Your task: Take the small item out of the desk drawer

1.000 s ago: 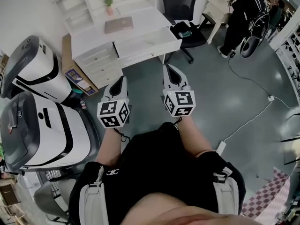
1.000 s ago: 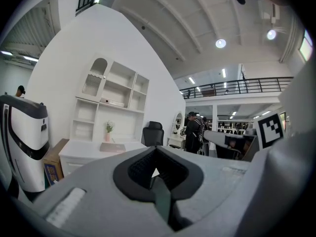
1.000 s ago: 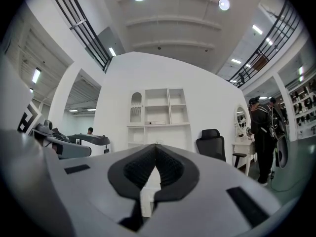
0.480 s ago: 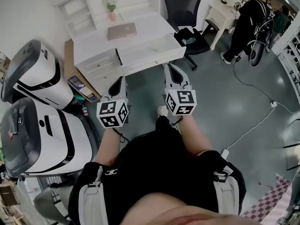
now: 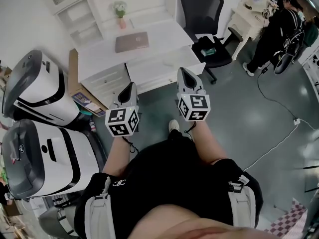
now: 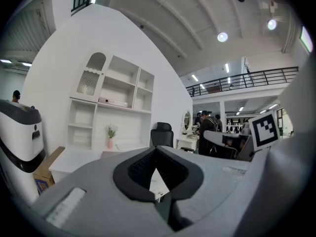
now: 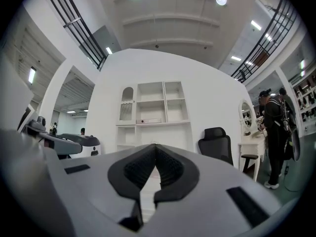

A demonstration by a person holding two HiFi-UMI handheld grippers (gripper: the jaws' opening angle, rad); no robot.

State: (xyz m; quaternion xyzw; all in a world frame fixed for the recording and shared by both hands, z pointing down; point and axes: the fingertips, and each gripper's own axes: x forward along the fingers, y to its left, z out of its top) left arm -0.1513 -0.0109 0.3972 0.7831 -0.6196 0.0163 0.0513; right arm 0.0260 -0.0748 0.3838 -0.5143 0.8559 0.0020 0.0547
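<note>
A white desk stands ahead of me, with its wide drawer pulled out under the top. No small item shows in the drawer from here. My left gripper and right gripper hang side by side above the floor, short of the desk, and touch nothing. Each has its jaws together with nothing between them, as the left gripper and the right gripper show in their own views. A closed laptop and a small vase of flowers sit on the desk top.
A black office chair stands right of the desk. Two large white-and-black machines and a cardboard box crowd the left. White shelves rise behind the desk. A person stands far right; a cable crosses the floor.
The desk and its open drawer have come nearer to both grippers as I step forward; a shoe now shows below the grippers. Both grippers stay shut.
</note>
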